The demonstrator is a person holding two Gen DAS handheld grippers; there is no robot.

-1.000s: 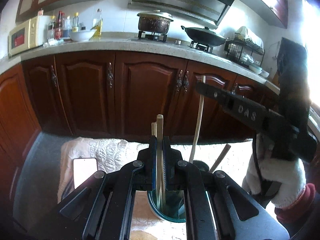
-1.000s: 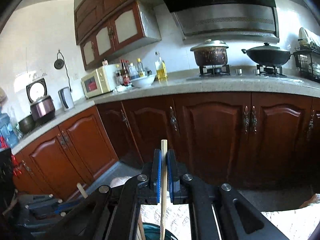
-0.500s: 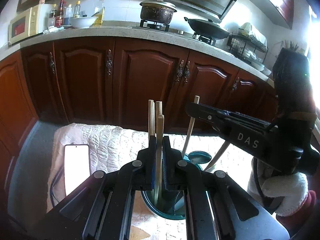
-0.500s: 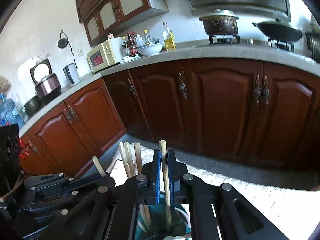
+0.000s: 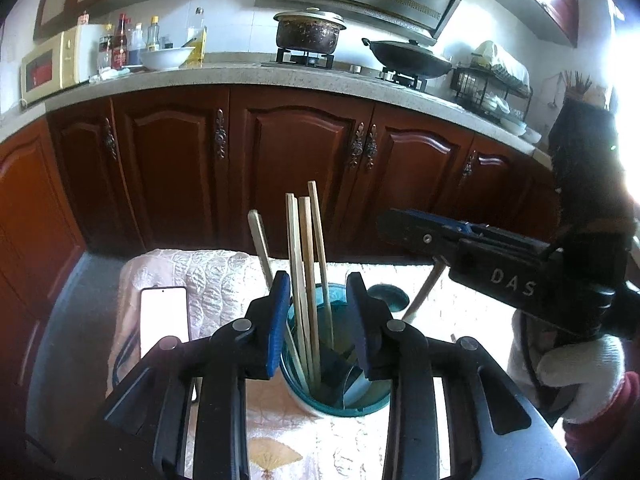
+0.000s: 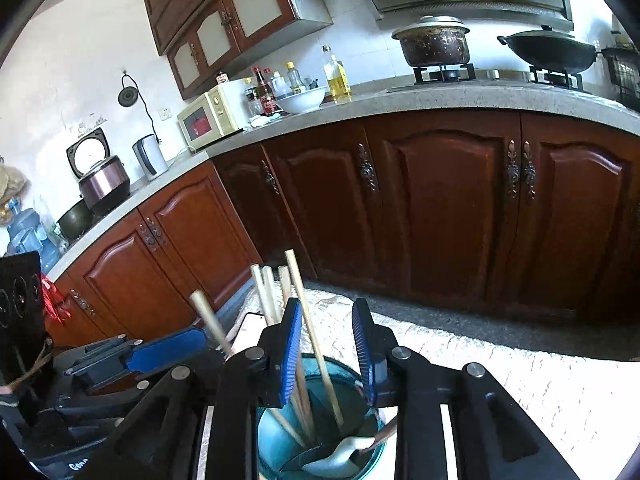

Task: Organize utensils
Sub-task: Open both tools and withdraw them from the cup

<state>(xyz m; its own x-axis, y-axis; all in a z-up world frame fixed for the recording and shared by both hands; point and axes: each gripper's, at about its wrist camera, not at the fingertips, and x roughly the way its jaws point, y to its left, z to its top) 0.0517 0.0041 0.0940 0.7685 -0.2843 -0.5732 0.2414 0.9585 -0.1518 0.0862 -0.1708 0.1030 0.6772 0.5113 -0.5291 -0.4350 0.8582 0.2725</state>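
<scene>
Strong daylight enters at 3 o'clock in the left wrist view and burns that edge to white glare. The cabinets (image 5: 280, 168) stay dim and brown. Both views bend straight lines near the rim, with black corners. The white wall (image 6: 80, 80) looks evenly bright. Focus is sharp.

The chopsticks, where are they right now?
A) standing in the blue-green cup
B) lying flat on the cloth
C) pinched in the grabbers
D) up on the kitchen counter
A: the chopsticks stand in the blue-green cup, between the open fingers of the left gripper and right gripper.
</scene>
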